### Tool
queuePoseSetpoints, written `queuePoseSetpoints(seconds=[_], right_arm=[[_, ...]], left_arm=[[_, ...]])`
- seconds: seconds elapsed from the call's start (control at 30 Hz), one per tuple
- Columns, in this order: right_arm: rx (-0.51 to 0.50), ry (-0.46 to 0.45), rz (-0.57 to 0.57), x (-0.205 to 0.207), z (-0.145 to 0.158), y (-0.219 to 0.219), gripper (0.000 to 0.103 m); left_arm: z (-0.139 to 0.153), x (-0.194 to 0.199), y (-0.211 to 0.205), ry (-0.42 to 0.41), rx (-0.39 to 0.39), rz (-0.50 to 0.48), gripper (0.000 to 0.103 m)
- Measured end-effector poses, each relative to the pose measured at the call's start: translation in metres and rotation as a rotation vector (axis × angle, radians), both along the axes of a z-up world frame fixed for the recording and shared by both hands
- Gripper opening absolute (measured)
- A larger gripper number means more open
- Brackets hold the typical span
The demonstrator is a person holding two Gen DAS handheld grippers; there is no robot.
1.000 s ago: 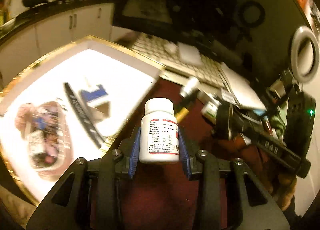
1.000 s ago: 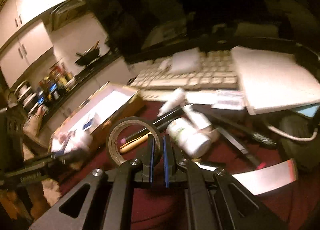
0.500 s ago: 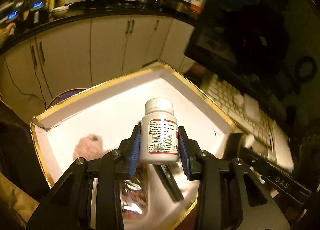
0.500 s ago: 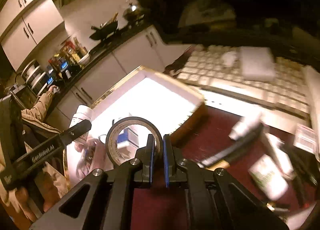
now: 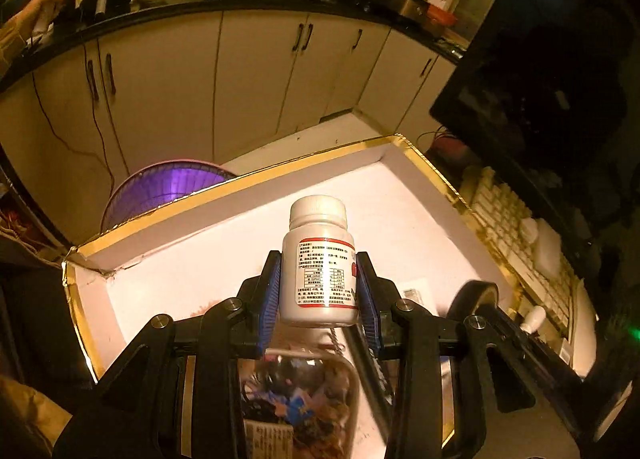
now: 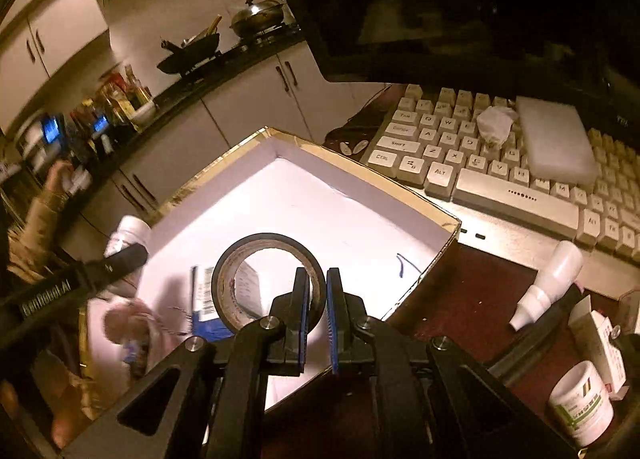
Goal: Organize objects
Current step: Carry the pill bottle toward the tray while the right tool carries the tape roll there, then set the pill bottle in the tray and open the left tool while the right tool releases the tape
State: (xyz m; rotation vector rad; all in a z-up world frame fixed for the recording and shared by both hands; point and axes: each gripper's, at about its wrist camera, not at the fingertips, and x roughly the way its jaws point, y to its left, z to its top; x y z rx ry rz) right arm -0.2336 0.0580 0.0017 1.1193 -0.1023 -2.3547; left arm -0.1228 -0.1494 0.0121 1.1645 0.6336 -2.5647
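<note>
My left gripper (image 5: 319,291) is shut on a white pill bottle (image 5: 320,267) and holds it upright above the white box with gold edges (image 5: 248,191). My right gripper (image 6: 317,299) is shut on the rim of a dark roll of tape (image 6: 268,279) and holds it over the same box (image 6: 360,215). The left gripper and its bottle (image 6: 126,235) show at the left of the right wrist view. The tape roll (image 5: 476,295) shows at the right of the left wrist view. A clear packet of snacks (image 5: 296,407) and a blue and white carton (image 6: 208,299) lie in the box.
A white keyboard (image 6: 500,163) with a white block (image 6: 556,139) on it lies behind the box. A dropper bottle (image 6: 548,283), a green-labelled jar (image 6: 580,403) and a small carton (image 6: 600,343) lie on the dark red table. Kitchen cabinets (image 5: 240,75) stand beyond.
Both grippers have moved left from the cluttered table to above the box, each keeping its object. The left view has swung further toward the cabinets.
</note>
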Motion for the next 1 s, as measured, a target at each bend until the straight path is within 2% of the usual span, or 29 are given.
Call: queuePoseSetpoints(seconds=[0.17,0.27,0.47,0.9,1.0], right_arm=[[0.118,0.074,-0.029,0.006,0.000,-0.006,0.006],[0.170,0.078,0.005,0.006,-0.001,-0.012,0.007],[0.203,0.074,0.036,0.010,-0.004,-0.018,0.007],[0.183,0.070,0.038,0.013,-0.004,-0.018,0.007],[0.171,0.064,0.038,0.012,-0.004,-0.017,0.007]], left_arm=[[-0.009,-0.016,0.000,-0.077,-0.021,0.017,0.035],[-0.017,-0.022,0.002,-0.130,-0.012,0.008,0.035],[-0.030,-0.025,0.001,-0.191,0.023,0.000,0.035],[-0.030,-0.024,0.006,-0.202,0.018,-0.047,0.035],[-0.029,-0.024,0.007,-0.189,0.030,-0.070,0.045]])
